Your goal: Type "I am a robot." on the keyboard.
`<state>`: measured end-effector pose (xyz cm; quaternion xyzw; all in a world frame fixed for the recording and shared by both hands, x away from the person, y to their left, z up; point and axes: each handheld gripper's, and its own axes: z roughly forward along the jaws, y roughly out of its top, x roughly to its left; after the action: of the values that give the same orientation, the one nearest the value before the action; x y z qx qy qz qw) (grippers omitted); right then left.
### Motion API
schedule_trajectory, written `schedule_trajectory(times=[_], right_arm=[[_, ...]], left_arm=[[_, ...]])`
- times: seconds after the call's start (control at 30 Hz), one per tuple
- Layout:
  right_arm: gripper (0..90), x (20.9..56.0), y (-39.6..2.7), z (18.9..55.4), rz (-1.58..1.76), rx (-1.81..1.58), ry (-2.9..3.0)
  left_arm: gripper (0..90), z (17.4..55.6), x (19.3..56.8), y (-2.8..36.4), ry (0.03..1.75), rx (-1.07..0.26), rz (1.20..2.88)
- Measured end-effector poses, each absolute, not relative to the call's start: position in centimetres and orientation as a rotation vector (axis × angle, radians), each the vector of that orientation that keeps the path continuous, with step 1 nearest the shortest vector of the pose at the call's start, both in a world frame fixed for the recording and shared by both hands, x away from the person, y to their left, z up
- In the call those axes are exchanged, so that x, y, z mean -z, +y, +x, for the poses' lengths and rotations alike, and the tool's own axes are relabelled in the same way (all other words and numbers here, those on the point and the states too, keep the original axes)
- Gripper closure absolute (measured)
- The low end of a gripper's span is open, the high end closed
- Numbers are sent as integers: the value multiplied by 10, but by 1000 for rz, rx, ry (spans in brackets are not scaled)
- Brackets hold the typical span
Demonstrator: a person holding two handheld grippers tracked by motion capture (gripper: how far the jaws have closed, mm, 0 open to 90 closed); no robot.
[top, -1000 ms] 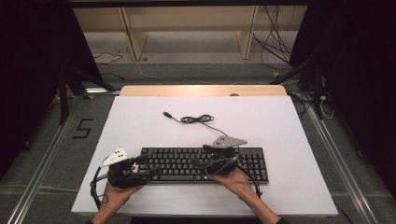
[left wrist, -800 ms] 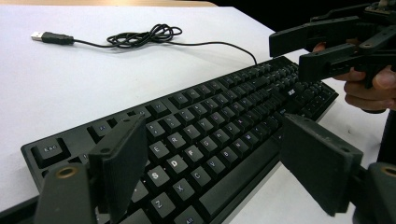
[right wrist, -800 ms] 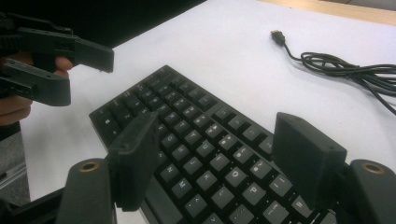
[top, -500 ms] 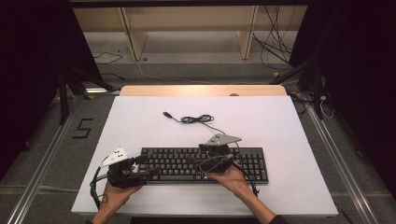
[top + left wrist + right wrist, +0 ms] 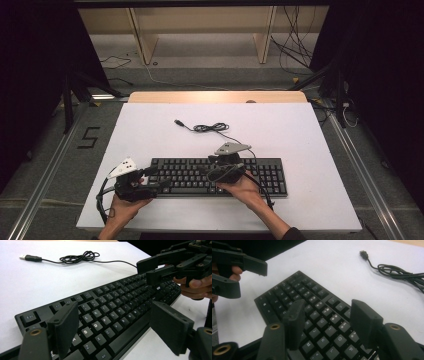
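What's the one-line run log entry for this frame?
left gripper: open, over keyboard left end | right gripper: fingers just closing, nothing between, above keys | cable: loose on table

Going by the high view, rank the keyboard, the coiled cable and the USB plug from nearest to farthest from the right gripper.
1. keyboard: directly under the right gripper.
2. coiled cable: on the white table behind the keyboard.
3. USB plug: left of the coil, farthest.

White table (image 5: pixel 310 150), wooden shelving (image 5: pixel 200 20) behind, loose floor cables (image 5: pixel 295 50), perhaps a taped "5" (image 5: pixel 89 137).
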<state>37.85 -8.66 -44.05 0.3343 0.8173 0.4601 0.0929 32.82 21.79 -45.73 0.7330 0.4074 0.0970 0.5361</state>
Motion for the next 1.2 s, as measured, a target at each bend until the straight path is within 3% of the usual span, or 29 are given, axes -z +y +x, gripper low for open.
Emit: schedule_trajectory(times=[0.83, 0.97, 1.0, 1.1, 1.13, 1.17, 1.2], right_arm=[[693, 446, -76, 384, 979, -1320, 2479], [745, 447, -75, 385, 983, -1307, 2485], [771, 447, -75, 386, 989, -1297, 2491], [794, 449, -74, 386, 997, -1287, 2496], [814, 450, -74, 387, 1003, -1274, 2503], [814, 450, -74, 387, 1003, -1274, 2503], [836, 451, -73, 388, 1014, -1261, 2508]], left_arm=[[258, 330, 460, 220, 1032, -229, 1774], [331, 331, 461, 223, 1063, -228, 1788], [400, 332, 461, 224, 1076, -229, 1796], [467, 333, 463, 226, 1109, -229, 1813], [539, 333, 464, 227, 1119, -234, 1823], [539, 333, 464, 227, 1131, -241, 1838], [612, 334, 465, 227, 1141, -241, 1846]])
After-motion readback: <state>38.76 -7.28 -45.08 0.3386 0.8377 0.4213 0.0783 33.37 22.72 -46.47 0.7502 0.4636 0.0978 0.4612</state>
